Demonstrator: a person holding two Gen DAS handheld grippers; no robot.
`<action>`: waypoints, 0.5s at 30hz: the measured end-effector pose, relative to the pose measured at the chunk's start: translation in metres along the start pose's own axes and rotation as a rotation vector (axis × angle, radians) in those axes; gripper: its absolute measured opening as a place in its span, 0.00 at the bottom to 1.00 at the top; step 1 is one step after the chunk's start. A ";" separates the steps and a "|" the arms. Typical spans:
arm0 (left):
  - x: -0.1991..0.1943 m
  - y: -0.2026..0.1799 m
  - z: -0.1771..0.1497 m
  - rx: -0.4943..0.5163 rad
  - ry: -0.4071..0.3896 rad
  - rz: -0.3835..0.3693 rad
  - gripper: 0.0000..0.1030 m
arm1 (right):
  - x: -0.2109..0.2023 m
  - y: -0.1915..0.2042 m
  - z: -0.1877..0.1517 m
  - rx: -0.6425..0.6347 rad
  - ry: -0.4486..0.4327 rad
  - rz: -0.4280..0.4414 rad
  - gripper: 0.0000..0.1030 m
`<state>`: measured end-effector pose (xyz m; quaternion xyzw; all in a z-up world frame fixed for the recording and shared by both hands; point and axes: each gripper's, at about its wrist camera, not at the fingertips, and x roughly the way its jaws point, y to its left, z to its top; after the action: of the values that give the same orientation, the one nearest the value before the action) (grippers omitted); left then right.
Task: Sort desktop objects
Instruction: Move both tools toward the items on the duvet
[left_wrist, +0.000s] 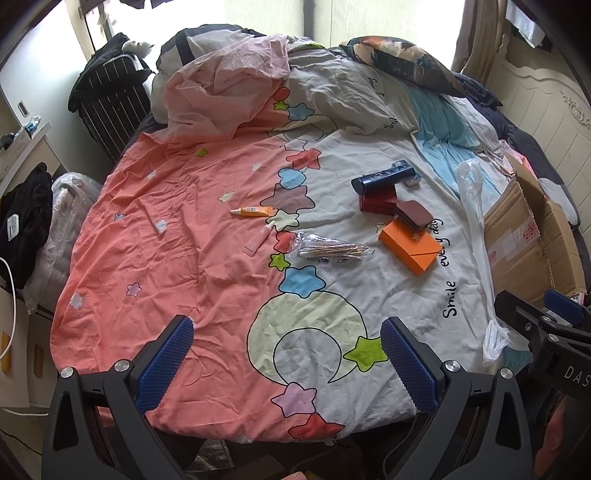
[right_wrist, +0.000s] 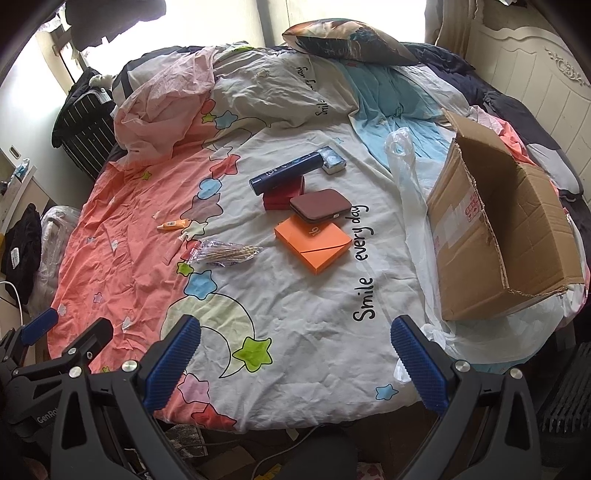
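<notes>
Both grippers, left gripper (left_wrist: 286, 365) and right gripper (right_wrist: 295, 365), are hovering wide open and empty; the orange box (right_wrist: 313, 243) is lying well ahead of the right fingers, nearer them.

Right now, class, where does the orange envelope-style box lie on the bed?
In the right wrist view the orange box lies mid-bed on the white half of the quilt, just in front of the maroon zip case, with the cardboard carton to its right.

Rig appearance, both handheld grippers.
I see the left gripper (left_wrist: 286, 354) and right gripper (right_wrist: 295, 354) built alike: black angular frames, silver round screws, blue cross-hatched finger pads (right_wrist: 173, 363); white lettering "DAS" and "GenRo" partly visible.
</notes>
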<state>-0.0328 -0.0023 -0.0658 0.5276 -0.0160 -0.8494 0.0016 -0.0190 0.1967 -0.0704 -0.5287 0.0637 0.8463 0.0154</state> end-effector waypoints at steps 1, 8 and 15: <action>0.003 0.001 0.000 -0.001 0.007 -0.001 1.00 | 0.002 0.000 0.001 -0.002 0.000 -0.003 1.00; 0.024 0.003 -0.001 0.017 0.031 0.014 1.00 | 0.017 0.003 0.007 -0.024 0.009 0.004 1.00; 0.048 0.010 0.003 0.023 0.054 0.034 1.00 | 0.039 0.011 0.012 -0.055 0.033 0.012 1.00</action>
<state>-0.0564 -0.0129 -0.1071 0.5497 -0.0347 -0.8345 0.0105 -0.0481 0.1855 -0.0996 -0.5422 0.0435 0.8391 -0.0052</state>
